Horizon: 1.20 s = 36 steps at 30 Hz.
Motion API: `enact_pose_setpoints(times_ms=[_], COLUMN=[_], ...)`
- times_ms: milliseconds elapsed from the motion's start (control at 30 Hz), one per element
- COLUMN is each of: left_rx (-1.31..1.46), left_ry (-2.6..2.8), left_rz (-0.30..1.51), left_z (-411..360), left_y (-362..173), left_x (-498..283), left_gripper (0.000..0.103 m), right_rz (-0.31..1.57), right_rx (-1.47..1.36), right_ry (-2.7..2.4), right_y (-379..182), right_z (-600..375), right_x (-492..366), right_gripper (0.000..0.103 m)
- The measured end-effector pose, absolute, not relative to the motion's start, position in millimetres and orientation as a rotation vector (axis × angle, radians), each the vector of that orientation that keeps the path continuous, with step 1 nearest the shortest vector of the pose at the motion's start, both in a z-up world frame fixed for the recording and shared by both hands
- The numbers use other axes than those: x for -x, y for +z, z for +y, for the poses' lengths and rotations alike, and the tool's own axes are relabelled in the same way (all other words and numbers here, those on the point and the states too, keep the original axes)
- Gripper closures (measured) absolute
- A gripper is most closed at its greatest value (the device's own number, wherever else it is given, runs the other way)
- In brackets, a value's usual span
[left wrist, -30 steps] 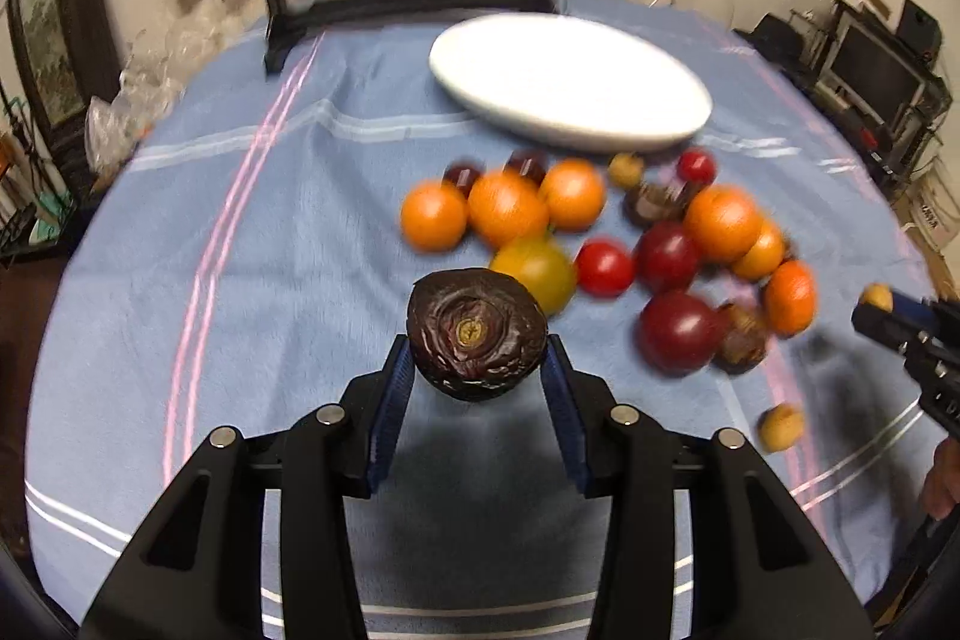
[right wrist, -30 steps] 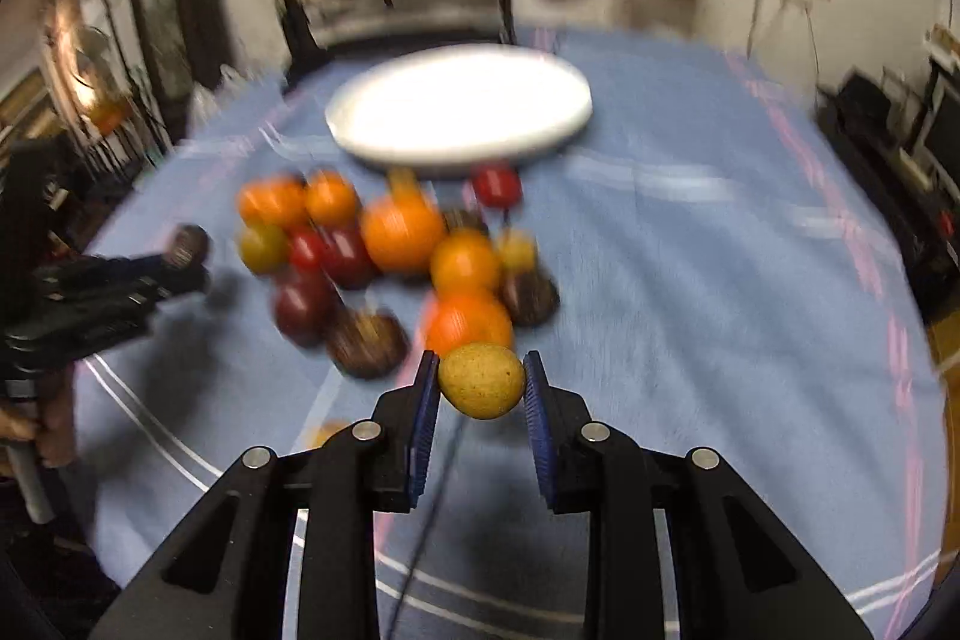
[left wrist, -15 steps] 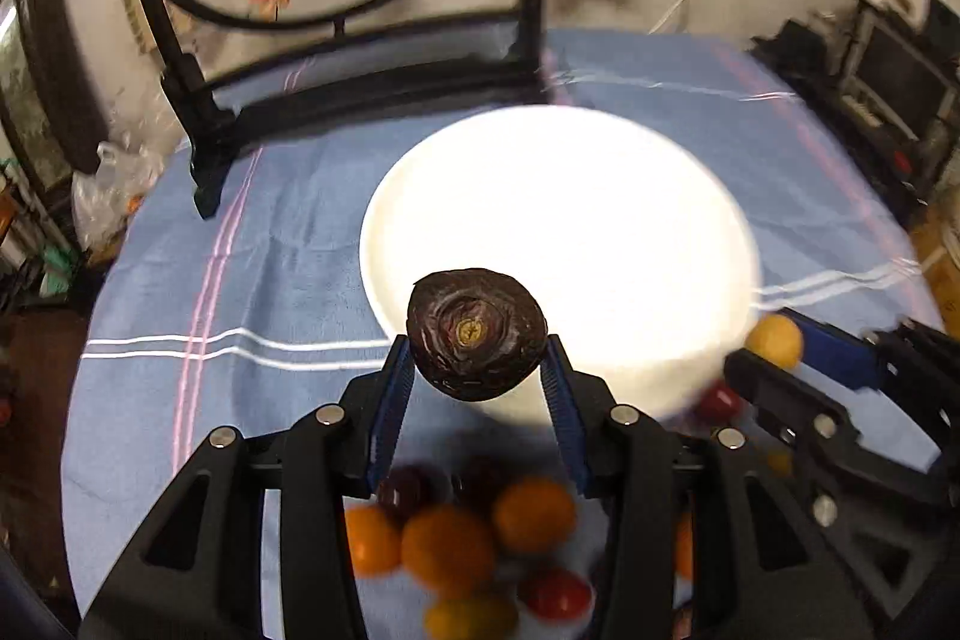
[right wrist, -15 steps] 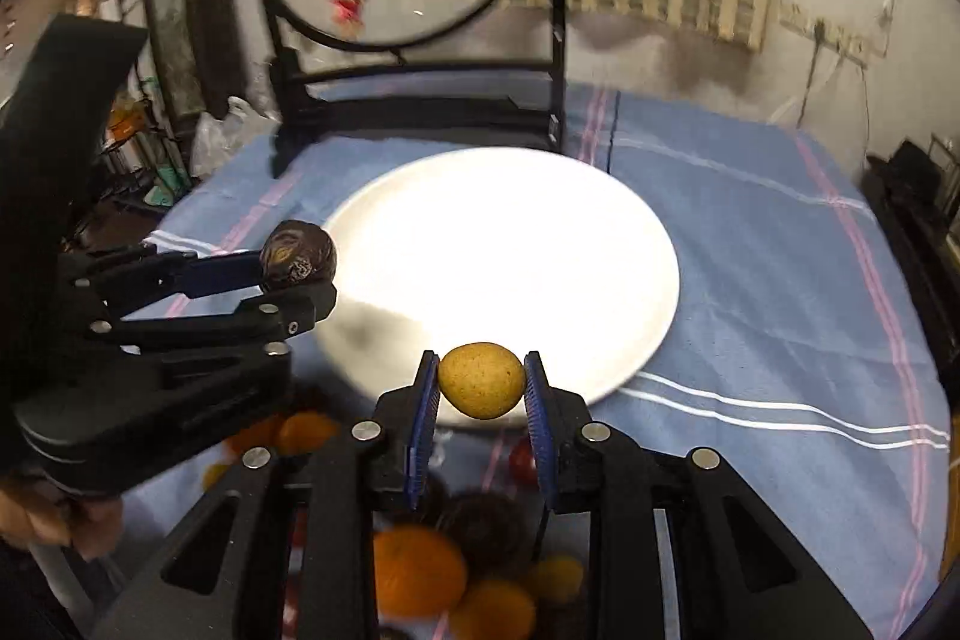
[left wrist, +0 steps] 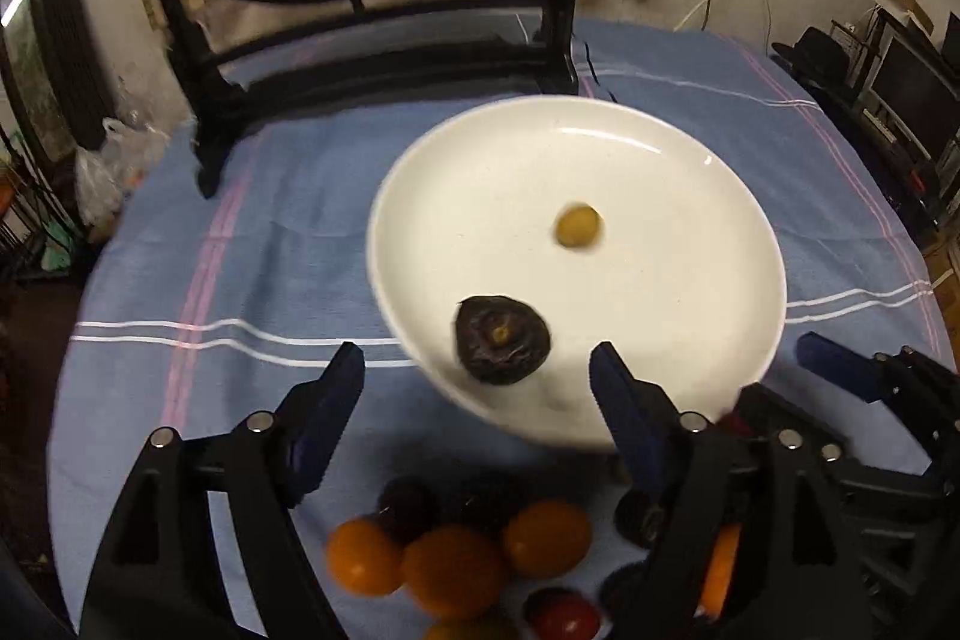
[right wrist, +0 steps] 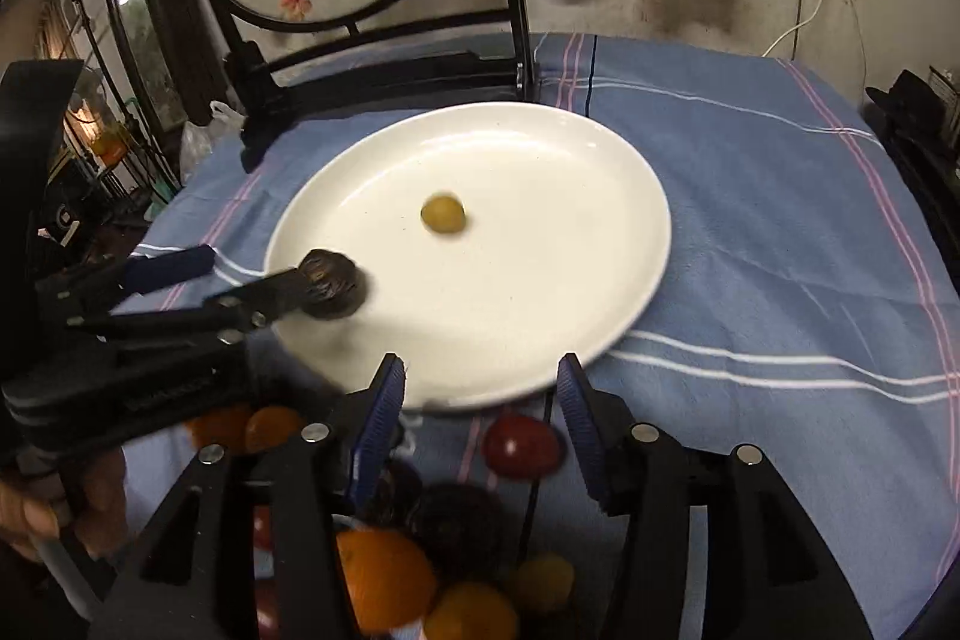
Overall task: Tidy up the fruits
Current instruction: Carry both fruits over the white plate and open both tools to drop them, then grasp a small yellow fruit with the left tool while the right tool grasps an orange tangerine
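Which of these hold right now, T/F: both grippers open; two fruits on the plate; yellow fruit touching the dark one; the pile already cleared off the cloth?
1. The left gripper and right gripper are both open. True.
2. The white plate holds two fruits. True: a small yellow fruit and a dark wrinkled fruit.
3. The two fruits touch. False: bare plate separates them.
4. No fruit remains on the cloth. False: orange fruits and a red fruit lie near the plate.
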<state>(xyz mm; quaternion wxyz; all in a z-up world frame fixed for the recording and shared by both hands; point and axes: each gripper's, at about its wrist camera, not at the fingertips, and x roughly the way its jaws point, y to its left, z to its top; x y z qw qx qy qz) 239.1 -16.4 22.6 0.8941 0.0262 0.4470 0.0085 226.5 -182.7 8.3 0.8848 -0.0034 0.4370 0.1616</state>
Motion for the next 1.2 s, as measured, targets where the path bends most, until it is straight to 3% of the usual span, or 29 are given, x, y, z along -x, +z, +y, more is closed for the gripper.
enact_pose_setpoints(times_ms=[67, 533, 900, 1200], left_rx=[-0.059, -0.025, -0.105, -0.163], left_ry=[0.052, -0.085, -0.182, -0.248], left_rz=[0.873, 0.903, 0.945, 0.990], left_z=[-8, -24, -77, -113], left_y=[34, 4, -18, -36], left_x=[-216, -79, -41, -42], left_gripper=[0.012, 0.011, 0.011, 0.043], right_rz=[0.886, 0.884, 0.900, 0.878], right_rx=[0.020, -0.057, -0.143, -0.159], right_ry=[0.338, 0.257, 0.252, 0.250], right_y=[16, -6, -24, -23], right_z=[-187, -252, -276, -286], right_x=[-207, -64, -25, -21], right_gripper=[0.037, 0.026, 0.026, 0.026])
